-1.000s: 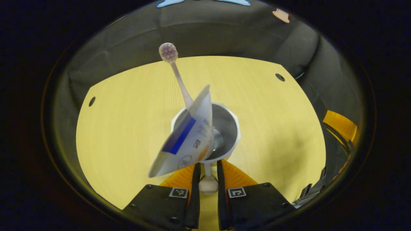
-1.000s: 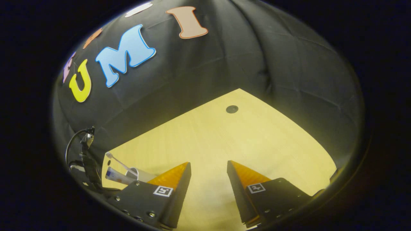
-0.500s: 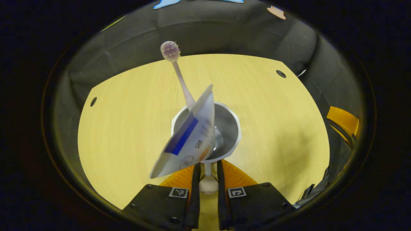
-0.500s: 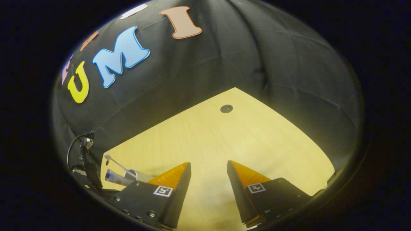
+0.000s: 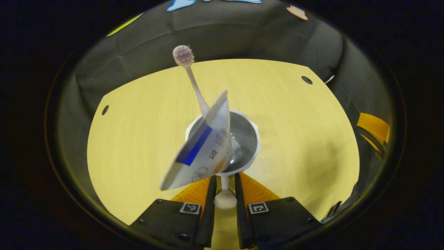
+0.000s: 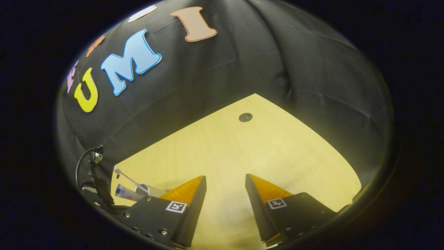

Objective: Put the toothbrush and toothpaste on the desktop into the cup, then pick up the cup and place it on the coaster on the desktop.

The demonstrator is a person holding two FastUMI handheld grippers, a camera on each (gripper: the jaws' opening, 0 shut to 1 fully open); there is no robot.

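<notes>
Left tool (image 5: pixel 224 189): fingers drawn nearly together on the thin handle (image 5: pixel 224 183) of the white cup (image 5: pixel 242 139), one finger against each side. The handle ends in a rounded knob between the fingers. The cup appears to be carried above the yellow desk (image 5: pixel 295 114), though whether its base is clear of the surface cannot be told from this angle.

Contents: the toothbrush (image 5: pixel 192 80) stands in the cup, bristle head up and leaning away toward the booth wall. The toothpaste tube (image 5: pixel 203 149) rests inside too, its flat crimped end overhanging the near-left rim. Both items are loaded; the remaining step is judged to be placement on the coaster, which I cannot locate.

Right tool (image 6: pixel 225 187): fingers well apart, holding nothing, poised over bare desk. In its view the cup (image 6: pixel 144 189) with brush and tube sits far to the left edge.

Handling assessment: the cup looks light and rigid, probably plastic with a smooth interior. The slim handle offers a narrow purchase; the cup could pivot about it. The tall brush and overhanging tube make the load top-heavy toward the left, so any tilt risks spilling them. Keep it level and set down gently.
</notes>
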